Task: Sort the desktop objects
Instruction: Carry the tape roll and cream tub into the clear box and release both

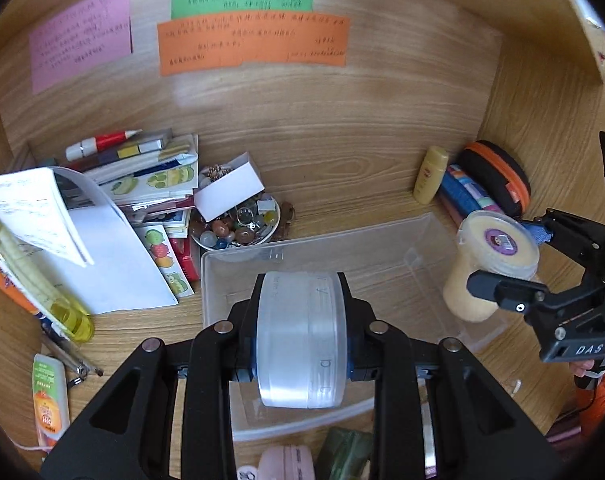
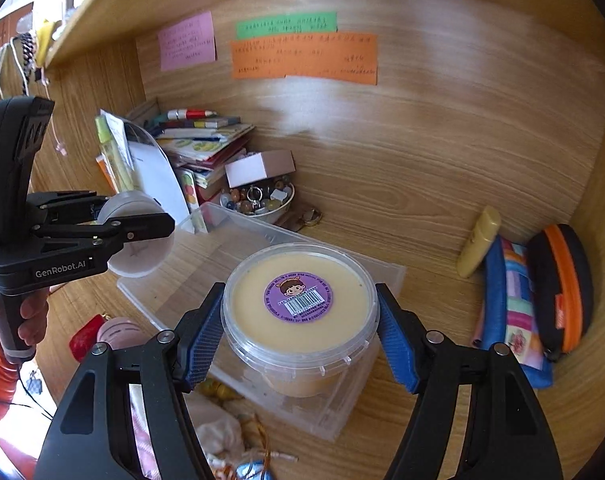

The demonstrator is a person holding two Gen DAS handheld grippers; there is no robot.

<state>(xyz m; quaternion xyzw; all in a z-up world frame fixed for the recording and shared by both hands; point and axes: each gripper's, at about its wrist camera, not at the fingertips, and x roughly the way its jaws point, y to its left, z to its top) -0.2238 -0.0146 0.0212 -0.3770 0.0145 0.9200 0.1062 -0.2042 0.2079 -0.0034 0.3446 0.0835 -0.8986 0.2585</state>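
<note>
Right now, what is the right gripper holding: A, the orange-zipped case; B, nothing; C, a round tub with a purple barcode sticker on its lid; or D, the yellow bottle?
C: the right gripper has its blue pads pressed against both sides of the round tub, whose lid carries the purple sticker.

Bowl (image 1: 238, 236) behind bin (image 1: 382, 240), book stack (image 1: 150, 184) to its left.

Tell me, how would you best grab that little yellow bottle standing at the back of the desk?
Probably across the yellow bottle's slim body, below its cap. It stands leaning against the back panel, so come from the front, fingers on its left and right sides. The left side is open; the blue pouch crowds its right, leaving that finger little room.
</note>
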